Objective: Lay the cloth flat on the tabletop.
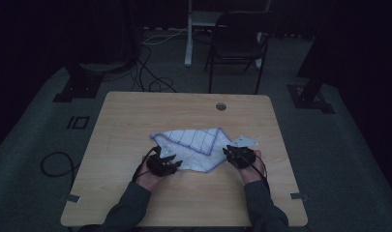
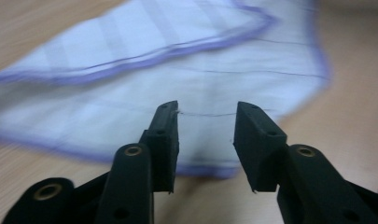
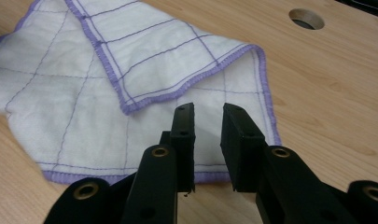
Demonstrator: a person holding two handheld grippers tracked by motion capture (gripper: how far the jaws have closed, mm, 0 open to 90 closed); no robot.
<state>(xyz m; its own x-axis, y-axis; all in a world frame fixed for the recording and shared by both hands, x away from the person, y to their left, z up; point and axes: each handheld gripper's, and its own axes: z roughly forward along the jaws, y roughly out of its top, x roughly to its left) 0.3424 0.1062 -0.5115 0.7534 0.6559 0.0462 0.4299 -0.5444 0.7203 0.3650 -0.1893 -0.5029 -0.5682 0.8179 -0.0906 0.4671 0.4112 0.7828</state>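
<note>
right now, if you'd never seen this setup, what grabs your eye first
A white cloth with purple stitched edging lies partly folded at the middle of the wooden table. The left gripper and right gripper flank it with jaws open, holding nothing.

Place: dim lab or recording room, dark drapes on all sides.
Floor: grey carpet (image 1: 34, 130), loose black cables (image 1: 150, 79) trailing across it.
Furniture: bare wooden table (image 1: 135, 116) with cable hole (image 1: 221, 106); empty black chair (image 1: 237, 43) behind; white stand leg (image 1: 188, 34).
Rig: black stand bases (image 1: 77, 87) at both sides of table.
</note>
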